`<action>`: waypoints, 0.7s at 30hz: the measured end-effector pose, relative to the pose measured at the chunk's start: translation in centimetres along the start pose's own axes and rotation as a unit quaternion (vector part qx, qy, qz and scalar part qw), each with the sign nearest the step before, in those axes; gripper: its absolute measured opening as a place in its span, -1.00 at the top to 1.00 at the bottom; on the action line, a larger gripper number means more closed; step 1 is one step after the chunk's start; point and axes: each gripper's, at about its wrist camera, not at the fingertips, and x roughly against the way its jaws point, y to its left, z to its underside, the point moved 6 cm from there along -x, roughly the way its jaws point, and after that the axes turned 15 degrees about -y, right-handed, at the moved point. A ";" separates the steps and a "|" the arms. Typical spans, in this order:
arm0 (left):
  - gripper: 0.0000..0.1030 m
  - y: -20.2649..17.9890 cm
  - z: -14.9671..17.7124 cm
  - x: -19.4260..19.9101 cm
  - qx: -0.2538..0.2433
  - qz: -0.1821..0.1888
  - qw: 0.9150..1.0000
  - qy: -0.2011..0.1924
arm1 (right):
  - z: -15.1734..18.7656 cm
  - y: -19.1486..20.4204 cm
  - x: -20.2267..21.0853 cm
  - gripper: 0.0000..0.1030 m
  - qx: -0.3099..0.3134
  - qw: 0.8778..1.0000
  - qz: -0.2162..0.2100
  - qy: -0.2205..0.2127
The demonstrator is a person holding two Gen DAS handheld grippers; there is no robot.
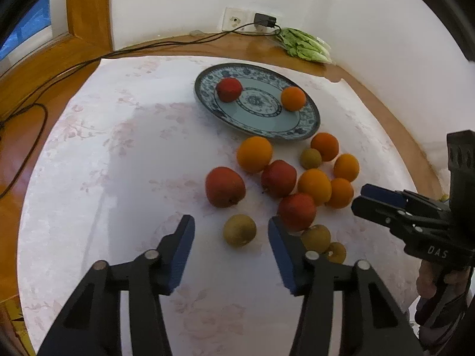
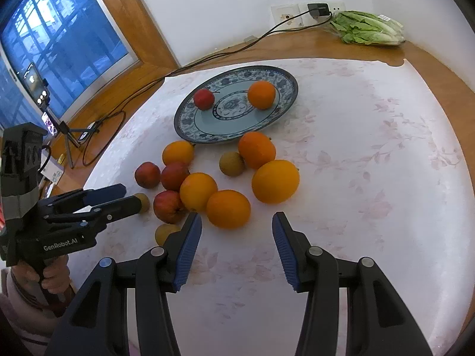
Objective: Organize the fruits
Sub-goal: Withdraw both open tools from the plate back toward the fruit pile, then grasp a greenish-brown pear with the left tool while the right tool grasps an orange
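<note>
Landmark: we take the blue-patterned plate [image 1: 308, 120] as reference; it lies on the white flowered cloth [image 1: 118, 148] covering the wooden table [image 2: 371, 50].
On the plate: one red apple [image 1: 228, 89] toward its left rim and one orange [image 1: 293, 98] toward its right rim, apart from each other.
Loose fruit: we find the remainder in a cluster on the cloth just in front of the plate: oranges, red apples and small brownish-green fruits, several touching.
Nearest orange: a large orange [image 1: 254, 154] lies just beside the plate's front rim.
Left tongs [image 1: 231, 233]: open, gripping nothing; a small brownish-green fruit [image 1: 239, 230] lies on the cloth in the gap, and we see neither pad pressing on it. They stand well in front of the plate.
Right tongs [image 2: 237, 228]: open and empty, bare cloth between the pads; an orange [image 2: 228, 209] lies just beyond the left pad, on the plate's side.
Hands: a hand [image 2: 55, 273] grips the left handle; we see little of the other.
Behind the plate: bagged lettuce [image 2: 368, 28] against the wall, and a wall socket [image 2: 285, 16] with a plugged charger and a cable trailing left.
</note>
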 end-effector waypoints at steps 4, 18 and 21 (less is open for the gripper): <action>0.05 -0.4 0.2 -0.3 0.001 0.008 1.000 0.001 | 0.0 0.2 -0.2 0.01 0.001 1.000 -0.002 -0.002; 0.19 -0.8 0.6 -1.0 -0.007 0.018 1.000 0.002 | -0.3 0.6 -0.8 0.01 0.001 1.000 -0.002 -0.009; 0.19 -0.9 0.5 -1.2 -0.009 0.017 1.000 0.002 | -0.4 0.6 -0.9 0.01 0.000 1.000 -0.002 -0.011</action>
